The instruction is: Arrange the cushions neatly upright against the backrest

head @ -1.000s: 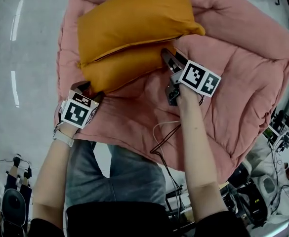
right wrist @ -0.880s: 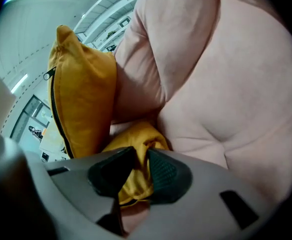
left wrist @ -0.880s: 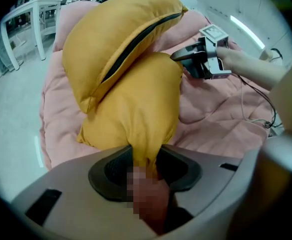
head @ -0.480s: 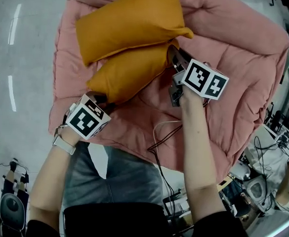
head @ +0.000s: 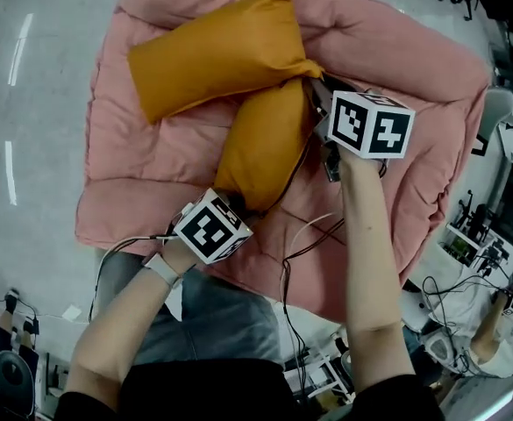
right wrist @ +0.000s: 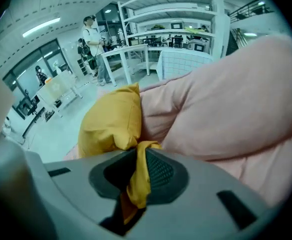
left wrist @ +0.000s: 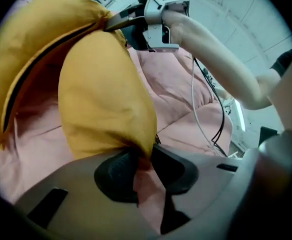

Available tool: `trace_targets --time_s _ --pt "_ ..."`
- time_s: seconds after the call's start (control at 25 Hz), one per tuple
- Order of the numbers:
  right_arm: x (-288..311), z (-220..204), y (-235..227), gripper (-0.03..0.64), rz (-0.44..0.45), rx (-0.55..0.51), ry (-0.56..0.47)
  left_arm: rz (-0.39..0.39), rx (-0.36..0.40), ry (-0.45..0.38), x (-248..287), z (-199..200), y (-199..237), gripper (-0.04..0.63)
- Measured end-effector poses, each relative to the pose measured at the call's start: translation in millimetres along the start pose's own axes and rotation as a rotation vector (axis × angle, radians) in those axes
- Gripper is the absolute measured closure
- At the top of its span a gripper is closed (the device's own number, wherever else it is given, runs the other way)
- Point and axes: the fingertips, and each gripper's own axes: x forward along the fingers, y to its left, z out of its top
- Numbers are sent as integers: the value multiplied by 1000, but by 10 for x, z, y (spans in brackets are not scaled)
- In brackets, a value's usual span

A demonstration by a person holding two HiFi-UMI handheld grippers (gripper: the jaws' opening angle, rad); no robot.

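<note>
A soft pink sofa is set on the grey floor. An orange cushion is laid on it, touched by a second cushion.

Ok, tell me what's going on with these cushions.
A person works with a gripper in each hand. The jaws of the left gripper and the right gripper have just been closing and now pinch opposite corners of one orange cushion, held between them over the pink sofa. The second orange cushion lies across the sofa behind it, not gripped.
</note>
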Motion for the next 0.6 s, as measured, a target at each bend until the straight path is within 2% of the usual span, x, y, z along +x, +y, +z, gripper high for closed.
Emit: trace_targets --time_s 0.24,0.44,0.6 --pt "154 62 -144 554 -21 -81 44 -17 -41 -26 269 183 57 505" --pt "257 54 -229 555 -26 -90 71 -5 -53 -49 366 242 133 507" --pt "372 33 -329 557 -23 -72 93 -8 -95 -53 429 295 220 508"
